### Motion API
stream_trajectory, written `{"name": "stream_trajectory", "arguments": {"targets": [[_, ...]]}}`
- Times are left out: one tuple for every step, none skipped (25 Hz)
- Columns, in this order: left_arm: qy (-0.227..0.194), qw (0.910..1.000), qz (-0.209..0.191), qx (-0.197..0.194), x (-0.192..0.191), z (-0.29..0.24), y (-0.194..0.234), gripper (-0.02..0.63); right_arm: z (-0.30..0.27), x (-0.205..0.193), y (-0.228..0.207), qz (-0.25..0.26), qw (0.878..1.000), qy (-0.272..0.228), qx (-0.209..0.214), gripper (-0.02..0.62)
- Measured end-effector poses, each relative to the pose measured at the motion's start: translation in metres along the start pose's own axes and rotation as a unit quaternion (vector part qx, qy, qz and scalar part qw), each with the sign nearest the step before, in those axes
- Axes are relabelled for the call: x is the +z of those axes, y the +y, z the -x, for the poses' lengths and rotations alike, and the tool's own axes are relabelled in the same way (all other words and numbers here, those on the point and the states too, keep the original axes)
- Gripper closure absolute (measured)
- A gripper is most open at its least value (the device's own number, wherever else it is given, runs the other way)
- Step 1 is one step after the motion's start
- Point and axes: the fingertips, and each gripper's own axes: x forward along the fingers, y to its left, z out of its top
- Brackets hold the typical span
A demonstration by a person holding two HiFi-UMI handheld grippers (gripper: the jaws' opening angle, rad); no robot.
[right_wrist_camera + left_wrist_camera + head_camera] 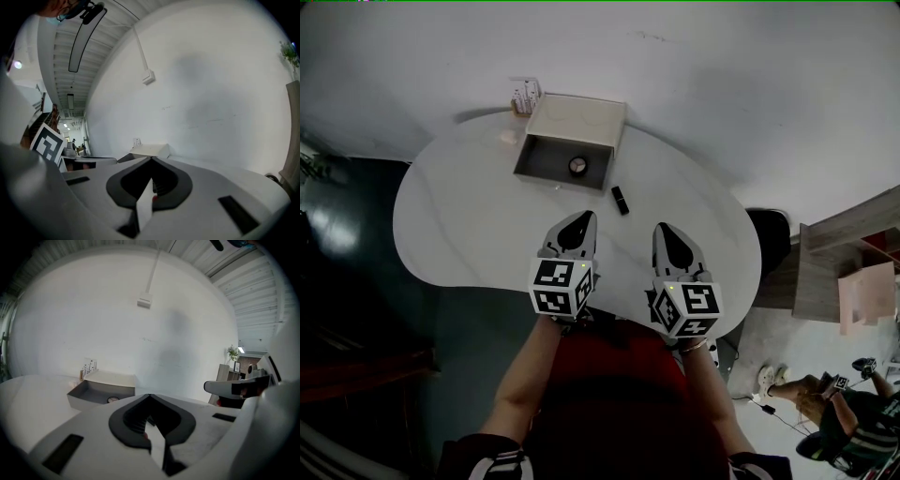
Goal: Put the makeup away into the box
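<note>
left gripper (580,218): jaws closed, empty, aimed toward box (546,172) | right gripper (668,229): jaws closed, empty, parallel beside it

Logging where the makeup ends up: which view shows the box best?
The head view: it looks down into the open box, with a round item lying inside. The left gripper view shows it low and from the side, interior partly visible; the right gripper view catches only its upper part.
</note>
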Motion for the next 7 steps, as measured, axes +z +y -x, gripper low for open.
{"name": "stream_trajectory", "arguments": {"targets": [[0.000,1.0000,0.001,0.002,-0.0006,0.0011,0.0001,0.584,0.0002,-0.0004,0.0006,0.001,1.000,0.001,0.003,0.583],[-0.001,1.0000,0.002,0.004,-0.0010,0.0020,0.0001,0.584,0.0004,-0.0005,0.0010,0.001,1.000,0.001,0.005,0.583],[-0.001,1.0000,0.002,0.006,-0.0011,0.0029,0.0002,0.584,0.0006,-0.0005,0.0014,0.001,1.000,0.002,0.006,0.583],[-0.002,1.0000,0.003,0.008,-0.0010,0.0036,0.0003,0.584,0.0009,-0.0002,0.0017,0.002,1.000,0.001,0.008,0.583],[-0.003,1.0000,0.003,0.009,-0.0006,0.0043,0.0003,0.584,0.0013,0.0002,0.0019,0.002,1.000,0.001,0.009,0.583],[-0.004,0.9999,0.003,0.011,-0.0002,0.0049,0.0002,0.584,0.0017,0.0006,0.0020,0.003,1.000,0.001,0.011,0.583],[-0.004,0.9999,0.004,0.012,0.0003,0.0055,0.0000,0.584,0.0020,0.0011,0.0020,0.003,1.000,0.000,0.012,0.583]]}}
